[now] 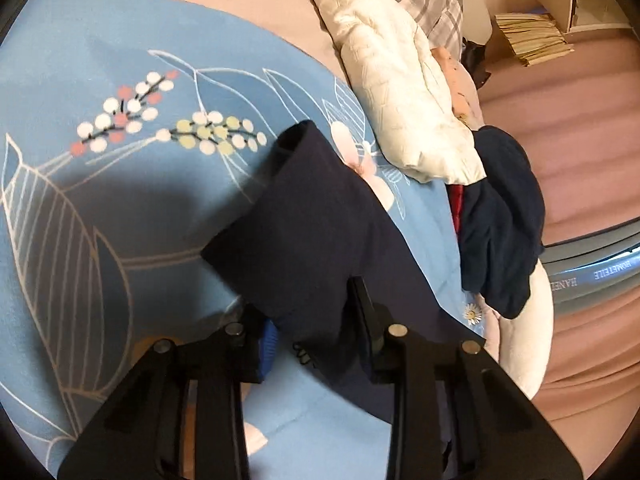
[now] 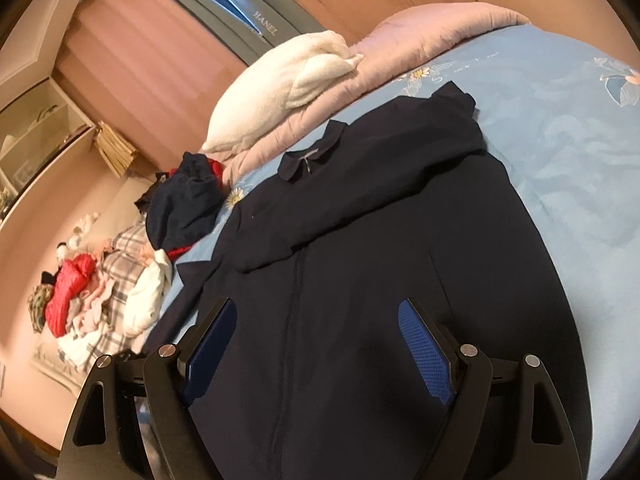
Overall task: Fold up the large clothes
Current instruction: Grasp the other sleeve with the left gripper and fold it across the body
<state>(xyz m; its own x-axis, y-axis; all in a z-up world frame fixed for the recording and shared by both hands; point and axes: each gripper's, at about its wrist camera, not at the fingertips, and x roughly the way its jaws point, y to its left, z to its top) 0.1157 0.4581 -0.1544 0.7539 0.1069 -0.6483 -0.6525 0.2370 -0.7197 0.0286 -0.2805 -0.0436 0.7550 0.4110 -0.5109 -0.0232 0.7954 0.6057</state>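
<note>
Navy jacket (image 2: 360,240) covers blue sheet (image 2: 560,140); clothes pile (image 2: 100,292) alongside.

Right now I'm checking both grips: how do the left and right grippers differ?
The left gripper is shut on a sleeve of the navy jacket, lifted off the blue floral bedsheet; the right gripper is open and holds nothing. The left fingers are largely buried in cloth; the right's blue pads show fully, spread over the jacket's front. Both are black two-finger grippers at the same jacket.
</note>
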